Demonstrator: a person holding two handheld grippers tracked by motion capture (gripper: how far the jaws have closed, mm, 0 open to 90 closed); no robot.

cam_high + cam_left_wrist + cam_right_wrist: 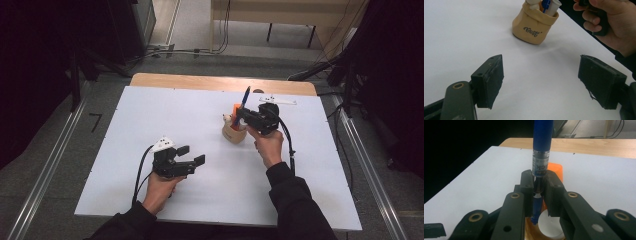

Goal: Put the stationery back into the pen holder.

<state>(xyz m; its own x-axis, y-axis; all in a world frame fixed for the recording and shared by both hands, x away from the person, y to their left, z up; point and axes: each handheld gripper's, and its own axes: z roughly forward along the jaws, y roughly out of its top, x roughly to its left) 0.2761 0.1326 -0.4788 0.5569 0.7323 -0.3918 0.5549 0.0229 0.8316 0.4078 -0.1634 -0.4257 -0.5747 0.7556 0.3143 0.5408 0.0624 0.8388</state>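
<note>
Table [150, 115] left half open; pouch [234, 133] blocks right-centre.

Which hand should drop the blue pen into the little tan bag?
The right. Its right gripper is shut on the blue pen, directly over the tan fabric pouch. The left gripper is open and apart from it.

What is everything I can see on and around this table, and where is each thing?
blue pen: one, blue, upright in the right tongs above the pouch
pouch: one, tan, right of the sheet's middle, holding orange and white items
sheet: one, white, covering the table
table: one, wooden, far edge showing
left tongs: black, open, above the sheet's near left
right tongs: black, shut on the pen
hands: two, one per tongs
</note>
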